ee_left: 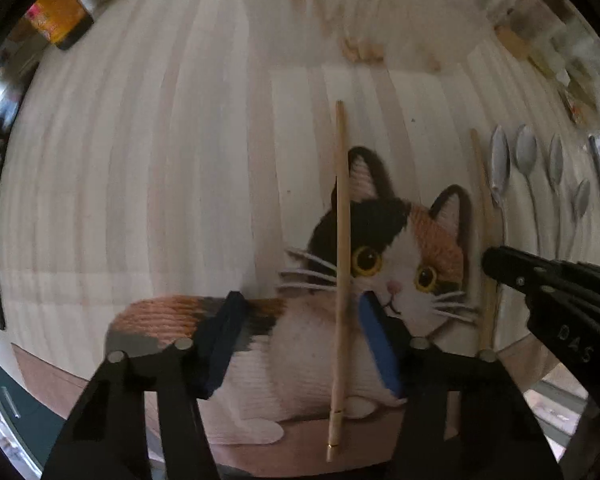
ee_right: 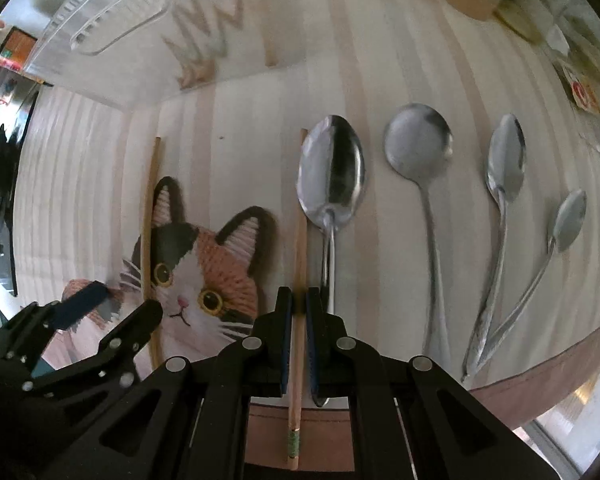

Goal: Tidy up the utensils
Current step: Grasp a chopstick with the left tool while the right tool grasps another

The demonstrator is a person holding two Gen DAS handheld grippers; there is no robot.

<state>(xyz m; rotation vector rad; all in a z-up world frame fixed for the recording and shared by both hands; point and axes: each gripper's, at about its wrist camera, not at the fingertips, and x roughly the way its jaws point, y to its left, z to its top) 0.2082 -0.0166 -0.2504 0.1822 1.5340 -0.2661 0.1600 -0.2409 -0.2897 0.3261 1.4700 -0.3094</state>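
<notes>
On the cat-print placemat point(ee_right: 228, 152) spread over the counter, two wooden chopsticks and four metal spoons are lined up lengthwise, tips pointing away.

Right gripper point(ee_right: 299, 312) has its fingers point(ee_right: 284, 340) squeezed in on the right chopstick point(ee_right: 300, 240). The blue pads are pinching the shaft near its thick end. That stick is pale wood, thin and tapered, with a green wrapped band and a small gold ring near the butt end, which sticks out over the near edge of the mat. It lies just to the left of the big oval spoon point(ee_right: 332, 172), pretty much touching its handle.

Left gripper point(ee_left: 300, 344) has its fingers point(ee_left: 380, 344) spread wide, one on each side of the left chopstick point(ee_left: 342, 260) without touching it. This stick runs straight across the cat's face and has a gold ring near the butt end too.

Spoons going right from the oval one: a round-bowl spoon point(ee_right: 418, 146), a narrower oval one point(ee_right: 506, 156), and a small teaspoon point(ee_right: 570, 218). The last two have their handle ends crossing near the mat's edge. All shiny steel, bowls facing up.

Some blurry boxes sit at the far right of the counter.
</notes>
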